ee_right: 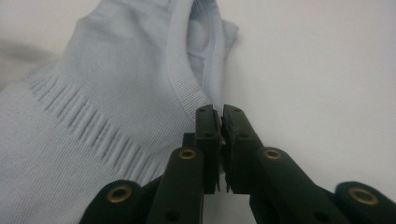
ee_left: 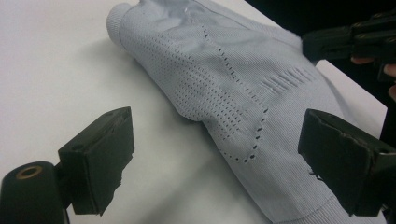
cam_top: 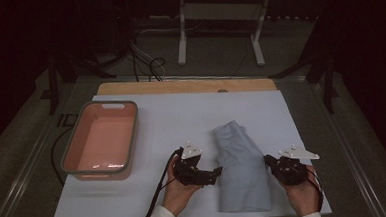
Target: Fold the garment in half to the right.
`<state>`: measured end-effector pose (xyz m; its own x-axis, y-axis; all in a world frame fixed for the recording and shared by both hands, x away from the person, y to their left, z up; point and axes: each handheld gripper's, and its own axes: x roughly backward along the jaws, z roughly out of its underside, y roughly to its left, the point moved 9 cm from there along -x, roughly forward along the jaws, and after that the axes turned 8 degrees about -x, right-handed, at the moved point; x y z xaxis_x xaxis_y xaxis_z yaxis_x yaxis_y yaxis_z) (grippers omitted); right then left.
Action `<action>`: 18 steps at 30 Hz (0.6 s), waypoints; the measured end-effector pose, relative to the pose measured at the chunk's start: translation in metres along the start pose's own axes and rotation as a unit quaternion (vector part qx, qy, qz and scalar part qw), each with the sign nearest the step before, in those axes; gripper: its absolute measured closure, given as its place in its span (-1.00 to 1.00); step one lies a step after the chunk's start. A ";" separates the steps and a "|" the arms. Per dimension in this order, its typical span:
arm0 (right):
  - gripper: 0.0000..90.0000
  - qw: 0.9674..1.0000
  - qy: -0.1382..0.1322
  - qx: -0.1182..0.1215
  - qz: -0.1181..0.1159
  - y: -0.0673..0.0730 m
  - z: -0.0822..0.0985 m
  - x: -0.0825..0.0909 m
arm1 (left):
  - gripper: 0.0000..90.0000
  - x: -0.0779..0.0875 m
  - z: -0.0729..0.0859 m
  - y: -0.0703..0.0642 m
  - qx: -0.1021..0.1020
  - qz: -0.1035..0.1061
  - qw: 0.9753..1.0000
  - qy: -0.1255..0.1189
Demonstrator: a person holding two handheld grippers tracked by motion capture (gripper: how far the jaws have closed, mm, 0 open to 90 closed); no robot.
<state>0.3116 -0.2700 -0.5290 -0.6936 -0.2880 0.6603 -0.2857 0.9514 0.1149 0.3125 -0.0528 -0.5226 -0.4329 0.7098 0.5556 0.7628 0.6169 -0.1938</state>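
My left jaws [ee_left: 212, 158] stand wide, nothing between the pads, pointed at the near left edge of the shirt [cam_top: 241, 168]. My right jaws [ee_right: 222, 116] are pressed together at the shirt's ribbed hem on its right side; I can't tell whether a sliver of cloth is pinched there or they just touch it.

The shirt lies folded on the bench [cam_top: 181, 114], right of the pink tub [cam_top: 101, 141], with my two hands flanking its near end.

To do this step well, I judge the left jaws should slide low along the bench so one pad goes under the shirt's edge before closing, taking all layers and not only the top one. The right side should confirm its bite at the hem first. Then both lift evenly, or the fold may slump open.
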 end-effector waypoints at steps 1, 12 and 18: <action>0.84 1.000 0.003 -0.001 -0.001 0.000 0.001 -0.001 | -0.73 0.000 0.000 0.000 -0.001 0.001 1.000 0.000; -0.08 1.000 0.010 -0.003 -0.026 0.015 0.012 0.010 | -0.70 -0.003 -0.004 -0.002 -0.004 0.003 1.000 0.000; -0.10 0.999 0.021 -0.002 -0.031 0.017 0.022 0.010 | -0.65 -0.006 -0.007 -0.004 -0.006 0.007 1.000 -0.001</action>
<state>0.2857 -0.2585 -0.5366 -0.6455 -0.3417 0.6831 -0.3252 0.9322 0.1590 0.3155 -0.0620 -0.5192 -0.4233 0.7189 0.5514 0.7745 0.6029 -0.1914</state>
